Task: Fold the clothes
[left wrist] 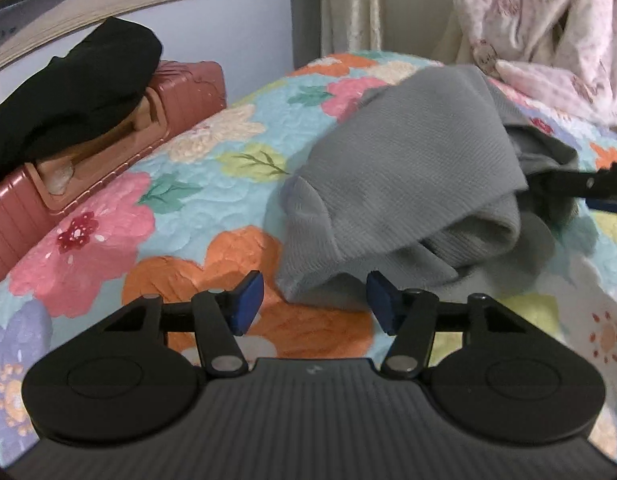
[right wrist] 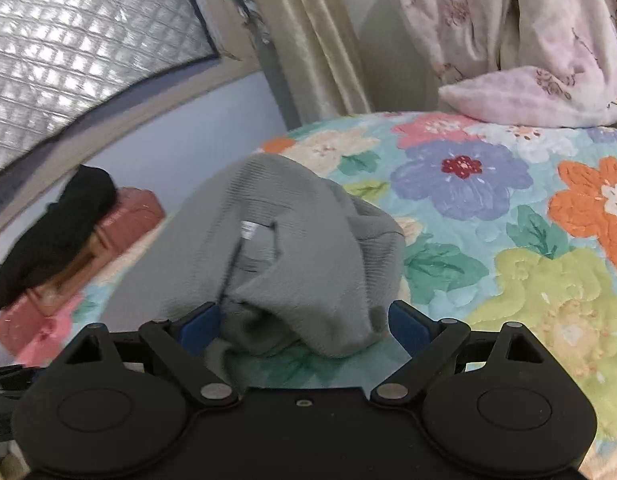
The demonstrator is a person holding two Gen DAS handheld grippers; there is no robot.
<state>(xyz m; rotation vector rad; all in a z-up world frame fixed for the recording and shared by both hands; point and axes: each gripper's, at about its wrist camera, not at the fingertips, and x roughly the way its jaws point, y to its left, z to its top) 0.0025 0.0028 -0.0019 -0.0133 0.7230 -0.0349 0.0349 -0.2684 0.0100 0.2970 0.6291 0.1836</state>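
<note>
A grey knit garment (left wrist: 408,168) lies bunched on the flowered quilt (left wrist: 212,200). My left gripper (left wrist: 315,304) hovers low over the quilt with its blue pads (left wrist: 248,300) apart; the garment's near hem lies just ahead between them, and neither pad presses on it. In the right wrist view the same grey garment (right wrist: 292,248), with a white label showing, is heaped up. My right gripper (right wrist: 304,332) stands wide open around its near end, which sits loosely between the pads. Part of the right gripper (left wrist: 604,184) shows beyond the garment's right side.
A pink suitcase (left wrist: 108,152) with a black garment (left wrist: 68,88) on top stands along the quilt's left edge. A pink patterned blanket (right wrist: 528,80) is heaped at the far right, with a beige curtain (right wrist: 308,40) behind it. Bare quilt (right wrist: 528,220) stretches to the right.
</note>
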